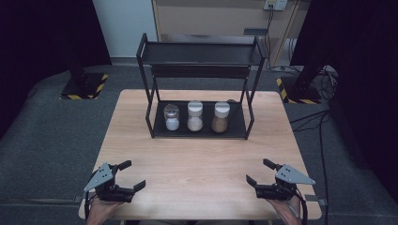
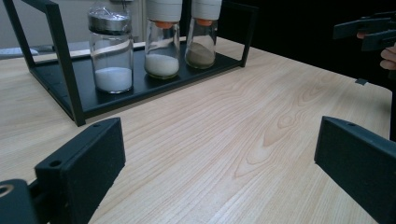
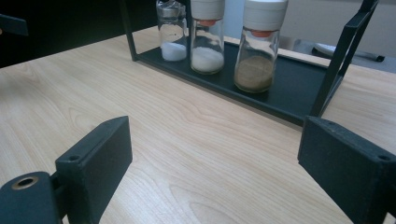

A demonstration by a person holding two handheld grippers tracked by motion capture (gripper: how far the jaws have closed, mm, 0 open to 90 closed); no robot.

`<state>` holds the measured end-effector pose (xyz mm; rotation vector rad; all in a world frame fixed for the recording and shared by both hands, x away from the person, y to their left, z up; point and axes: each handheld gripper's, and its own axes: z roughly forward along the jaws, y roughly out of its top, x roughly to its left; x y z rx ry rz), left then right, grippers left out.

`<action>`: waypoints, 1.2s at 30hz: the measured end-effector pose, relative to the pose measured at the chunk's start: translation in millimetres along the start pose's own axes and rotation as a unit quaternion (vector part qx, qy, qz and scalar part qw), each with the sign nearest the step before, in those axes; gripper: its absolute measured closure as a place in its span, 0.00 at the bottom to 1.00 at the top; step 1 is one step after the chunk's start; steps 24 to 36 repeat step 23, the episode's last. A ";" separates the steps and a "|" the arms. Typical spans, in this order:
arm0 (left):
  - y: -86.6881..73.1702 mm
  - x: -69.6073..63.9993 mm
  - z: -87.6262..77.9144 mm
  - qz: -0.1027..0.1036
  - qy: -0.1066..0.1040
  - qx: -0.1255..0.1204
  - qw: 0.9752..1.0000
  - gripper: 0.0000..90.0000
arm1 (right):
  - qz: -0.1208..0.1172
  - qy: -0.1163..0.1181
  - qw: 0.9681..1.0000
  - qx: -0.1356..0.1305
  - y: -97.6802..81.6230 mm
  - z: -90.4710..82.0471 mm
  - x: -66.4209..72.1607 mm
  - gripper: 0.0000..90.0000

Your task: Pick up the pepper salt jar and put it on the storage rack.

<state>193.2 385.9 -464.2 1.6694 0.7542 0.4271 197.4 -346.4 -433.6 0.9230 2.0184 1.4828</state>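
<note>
Broadly, a wooden table [image 1: 197,159] carries a black 2-tier rack [image 1: 201,56] toward its far edge, and on the rack's lower shelf [image 1: 234,127] 3 glass jars stand upright in a row, apart from each other: a metal-lidded jar [image 1: 172,117] of white grains at the left, a middle jar [image 1: 195,116] of pale powder with a white cap, and a brown-spice jar [image 1: 220,117] with a white cap at the right. Nearer the person, the left gripper [image 1: 131,177] and the right gripper [image 1: 257,171] hover low at the table's near corners, each with its jaws spread wide and nothing between them. All 3 jars lie straight ahead and well apart from both grippers, long axes vertical. Judging by position, the left gripper sits closer to the metal-lidded jar and the right gripper closer to the brown-spice jar, so a side-on grasp under a cap looks like the likely approach; the rack's front uprights [image 1: 150,117] could obstruct an angled reach.
</note>
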 end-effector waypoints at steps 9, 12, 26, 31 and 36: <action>-1.1 2.6 -4.1 -0.001 0.017 -0.007 1.000 0.01 | 0.013 -0.032 0.999 -0.012 -6.7 -6.0 -4.5 0.11; -1.6 3.4 -4.6 -0.002 0.019 -0.008 1.000 0.01 | 0.022 -0.034 0.999 -0.015 -8.5 -7.2 -7.5 0.11; -1.2 3.7 -4.0 0.000 0.017 -0.007 1.000 0.01 | 0.025 -0.031 0.999 -0.012 -8.3 -6.4 -8.5 0.11; -1.2 3.7 -4.0 0.000 0.017 -0.007 1.000 0.01 | 0.025 -0.031 0.999 -0.012 -8.3 -6.4 -8.5 0.11; -1.2 3.7 -4.0 0.000 0.017 -0.007 1.000 0.01 | 0.025 -0.031 0.999 -0.012 -8.3 -6.4 -8.5 0.11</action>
